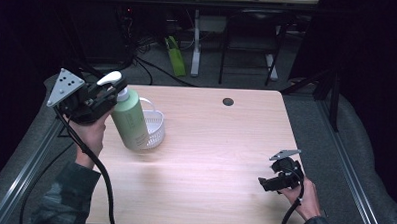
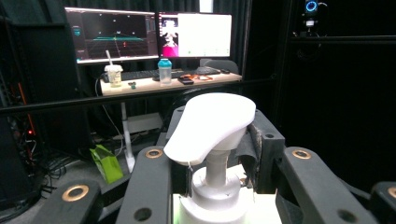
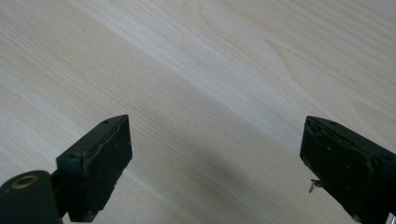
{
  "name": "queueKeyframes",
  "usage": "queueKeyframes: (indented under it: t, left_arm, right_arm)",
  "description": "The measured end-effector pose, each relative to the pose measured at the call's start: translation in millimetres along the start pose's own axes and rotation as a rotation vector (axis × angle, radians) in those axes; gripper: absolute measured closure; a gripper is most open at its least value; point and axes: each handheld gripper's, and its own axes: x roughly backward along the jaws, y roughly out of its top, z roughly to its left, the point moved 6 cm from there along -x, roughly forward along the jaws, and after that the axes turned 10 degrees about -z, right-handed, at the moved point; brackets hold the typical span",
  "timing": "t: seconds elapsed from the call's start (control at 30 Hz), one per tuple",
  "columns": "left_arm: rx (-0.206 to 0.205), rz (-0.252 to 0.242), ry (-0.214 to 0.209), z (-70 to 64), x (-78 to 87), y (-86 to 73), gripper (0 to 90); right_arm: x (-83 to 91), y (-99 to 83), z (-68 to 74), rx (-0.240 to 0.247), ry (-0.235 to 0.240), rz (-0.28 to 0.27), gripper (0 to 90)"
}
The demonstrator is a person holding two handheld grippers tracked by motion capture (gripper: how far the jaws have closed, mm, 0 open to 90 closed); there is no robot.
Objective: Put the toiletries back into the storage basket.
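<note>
Wooden table (image 1: 210, 142): left gripper (image 1: 104, 96) clamps pump bottle (image 1: 130, 120) neck; right gripper (image 1: 270, 183) jaws gape wide.

I'm holding my left gripper (image 1: 104, 91) up high at arm's reach, left hand (image 1: 90, 130) wrapping its grip from below, forearm running back toward me w/ the cable trailing along it. Grey plate on top is tilting outward, away from my other hand. Its jaws are pinching in close on what's between them; in the left gripper view the pads (image 2: 254, 140) are pressing at both sides. I'm keeping my right gripper (image 1: 265, 183) low, well apart from the left one, right hand (image 1: 303, 193) cupping it from behind, wrist bent inward. Its jaws are standing wide apart w/ nothing between them, pads (image 3: 100, 163) angling down.
</note>
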Motion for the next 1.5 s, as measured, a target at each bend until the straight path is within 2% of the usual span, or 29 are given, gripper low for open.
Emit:
queueKeyframes:
  t: [0.47, 1.03, 1.5]
  left_arm:
    - [0.003, -0.009, 0.019, 9.1, -9.2, 6.2, 66.4]
    - [-0.009, -0.008, 0.027, 14.4, -26.5, 11.7, 66.4]
    - [-0.003, -0.014, 0.039, 20.3, -36.4, 12.9, 66.4]
  right_arm:
    - [-0.4, 0.2, 0.4, 0.009, 0.000, 0.000, 8.4]
    - [-0.8, -0.3, 0.1, 0.007, 0.001, 0.003, 8.5]
    - [-0.7, 0.1, 0.8, 0.008, 0.003, 0.001, 8.5]
